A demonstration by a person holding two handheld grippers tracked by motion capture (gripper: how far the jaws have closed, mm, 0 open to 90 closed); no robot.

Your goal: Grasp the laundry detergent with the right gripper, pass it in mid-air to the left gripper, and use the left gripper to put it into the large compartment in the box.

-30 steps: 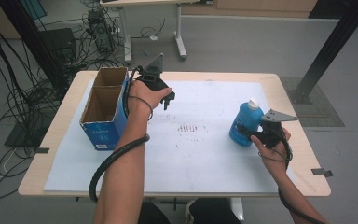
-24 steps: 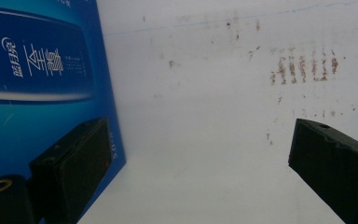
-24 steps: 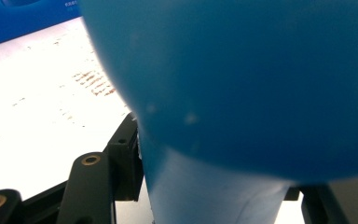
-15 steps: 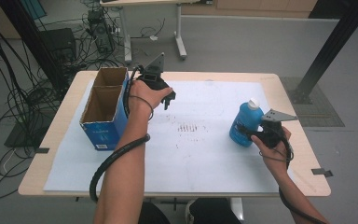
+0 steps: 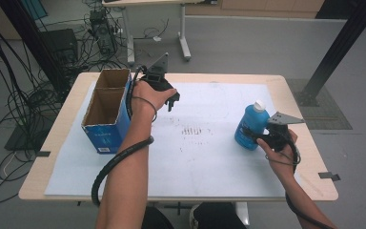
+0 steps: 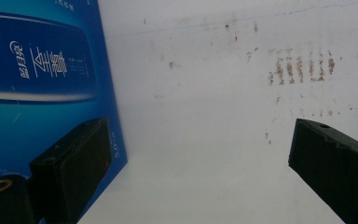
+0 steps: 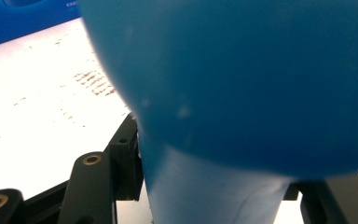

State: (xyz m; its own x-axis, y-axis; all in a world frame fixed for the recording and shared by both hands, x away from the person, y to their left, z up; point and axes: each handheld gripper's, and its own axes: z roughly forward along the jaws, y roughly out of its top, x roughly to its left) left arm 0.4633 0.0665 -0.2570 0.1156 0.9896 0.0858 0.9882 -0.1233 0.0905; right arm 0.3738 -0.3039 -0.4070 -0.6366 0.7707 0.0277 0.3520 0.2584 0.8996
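Observation:
A blue bottle [image 5: 249,128] with a white cap stands upright at the right of the white sheet [image 5: 209,157]. My right gripper [image 5: 263,138] is shut on its lower body from the right side. In the right gripper view the bottle [image 7: 242,93] looms close, with a black jaw on each side of its narrow part. My left gripper [image 5: 166,95] hovers just right of the open blue cardboard box [image 5: 104,125]. Its jaws stand wide apart over the bare sheet [image 6: 205,116] with nothing between them, and the box's blue side [image 6: 37,84] is beside its left jaw.
Brown smudge marks [image 5: 195,131] dot the sheet's middle. The wooden table edge [image 5: 310,157] runs close behind the right hand. Cables [image 5: 24,95] and a black post [image 5: 333,52] stand on the floor around the table.

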